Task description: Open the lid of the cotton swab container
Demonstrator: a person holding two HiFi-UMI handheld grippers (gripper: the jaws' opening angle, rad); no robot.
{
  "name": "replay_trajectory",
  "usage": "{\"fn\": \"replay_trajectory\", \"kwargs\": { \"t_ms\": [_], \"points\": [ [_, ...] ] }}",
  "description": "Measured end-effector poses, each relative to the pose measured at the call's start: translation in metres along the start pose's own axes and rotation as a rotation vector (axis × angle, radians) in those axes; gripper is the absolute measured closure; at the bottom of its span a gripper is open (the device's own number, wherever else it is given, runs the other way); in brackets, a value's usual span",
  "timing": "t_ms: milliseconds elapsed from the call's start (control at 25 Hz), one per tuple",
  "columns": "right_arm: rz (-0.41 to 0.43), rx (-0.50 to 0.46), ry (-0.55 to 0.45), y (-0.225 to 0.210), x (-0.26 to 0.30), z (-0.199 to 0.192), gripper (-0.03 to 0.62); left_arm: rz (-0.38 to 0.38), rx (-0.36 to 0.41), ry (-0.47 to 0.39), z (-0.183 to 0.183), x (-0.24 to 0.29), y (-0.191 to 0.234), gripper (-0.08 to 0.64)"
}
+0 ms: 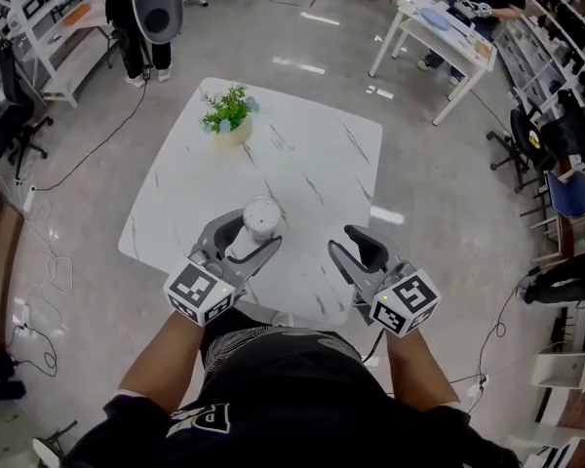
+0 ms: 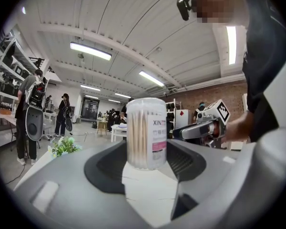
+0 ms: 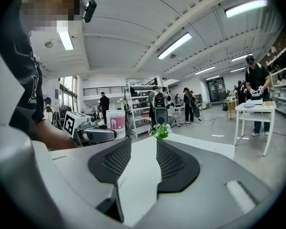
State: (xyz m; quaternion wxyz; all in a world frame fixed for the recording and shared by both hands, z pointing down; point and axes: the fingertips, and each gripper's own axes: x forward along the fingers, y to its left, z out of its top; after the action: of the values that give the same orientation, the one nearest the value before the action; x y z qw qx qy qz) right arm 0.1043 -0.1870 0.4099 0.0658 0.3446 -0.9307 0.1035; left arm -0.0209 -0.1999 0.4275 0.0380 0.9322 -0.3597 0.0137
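While the L gripper (image 1: 254,233) clamps the cotton swab container (image 1: 260,217) mid-frame, the R gripper (image 1: 346,244), lower right, is part-open w/ nothing between.

a white, grey-veined square table (image 1: 312,164) with rounded corners stands on the glossy grey floor (image 1: 448,193), carrying a small potted plant (image 1: 226,115) near its far left corner and an upright, lidded cotton swab container (image 1: 260,220) toward its near edge.
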Motion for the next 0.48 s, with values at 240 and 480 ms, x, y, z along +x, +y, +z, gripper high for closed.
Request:
{"fn": "replay_trajectory", "kwargs": {
  "t_ms": [240, 480],
  "points": [
    [0.014, -0.004, -0.006, 0.0007, 0.0011, 0.007, 0.405, -0.007, 0.006, 0.006, -0.0001, -0.0004, 0.0005, 0.252],
    [0.056, -0.043, 0.007, 0.007, 0.0028, 0.0084, 0.361, -0.054, 0.017, 0.011, -0.0008, 0.0011, -0.0072, 0.252]
  ]
}}
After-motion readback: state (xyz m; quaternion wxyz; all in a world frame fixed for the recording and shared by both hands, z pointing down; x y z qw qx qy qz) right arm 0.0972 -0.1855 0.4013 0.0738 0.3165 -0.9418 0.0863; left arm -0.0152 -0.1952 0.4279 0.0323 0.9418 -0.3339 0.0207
